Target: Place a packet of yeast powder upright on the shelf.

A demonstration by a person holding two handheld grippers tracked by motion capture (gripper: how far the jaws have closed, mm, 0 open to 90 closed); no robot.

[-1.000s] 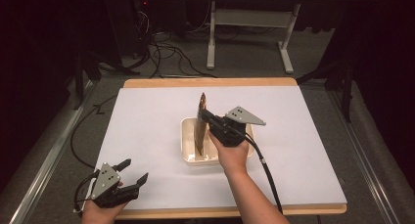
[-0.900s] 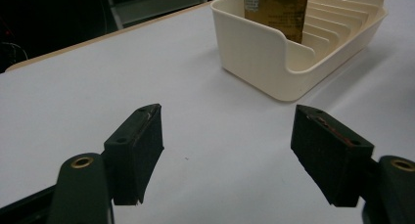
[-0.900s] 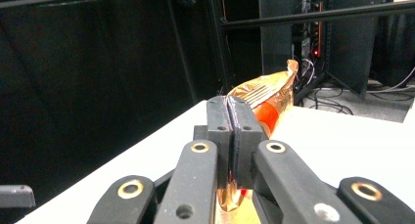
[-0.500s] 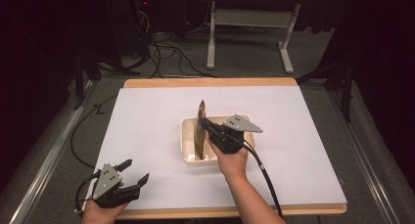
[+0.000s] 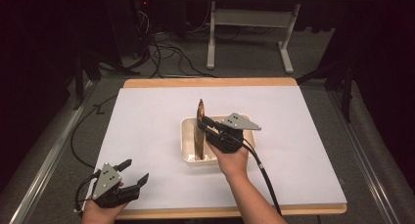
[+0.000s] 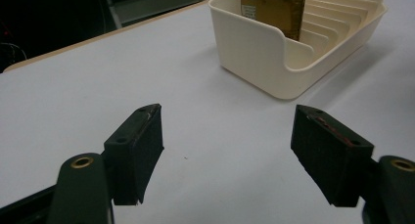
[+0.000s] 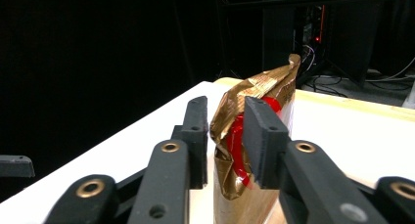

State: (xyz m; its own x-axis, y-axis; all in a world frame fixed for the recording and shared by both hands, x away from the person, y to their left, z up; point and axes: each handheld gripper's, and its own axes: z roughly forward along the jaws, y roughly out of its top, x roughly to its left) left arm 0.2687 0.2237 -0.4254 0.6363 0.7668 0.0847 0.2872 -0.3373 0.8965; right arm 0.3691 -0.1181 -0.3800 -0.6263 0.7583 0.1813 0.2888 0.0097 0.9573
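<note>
Dark room, cables on the floor behind, and a white-topped bench (image 5: 147, 126) carrying one cream slotted rack (image 5: 188, 141). A flat gold packet (image 5: 199, 131) stands upright on edge in one of the rack's slots, its crumpled top well above the rim.

The right gripper (image 5: 204, 127) sits at the packet's upper part. Its jaws have just been opening: in the right gripper view the packet (image 7: 254, 136) is between them, one pad with a clear gap to the foil, the other close against the red print — contact there I cannot tell, but it no longer looks like a firm pinch.

The step in hand looks like letting go of the packet once seated. Done well, that means opening evenly, then backing off along the packet's plane — not sideways — so neither pad drags the foil and tips it out of its slot.

The left gripper (image 5: 131, 172) rests at the near bench edge, jaws wide apart and empty, well apart from the rack (image 6: 274, 62).
</note>
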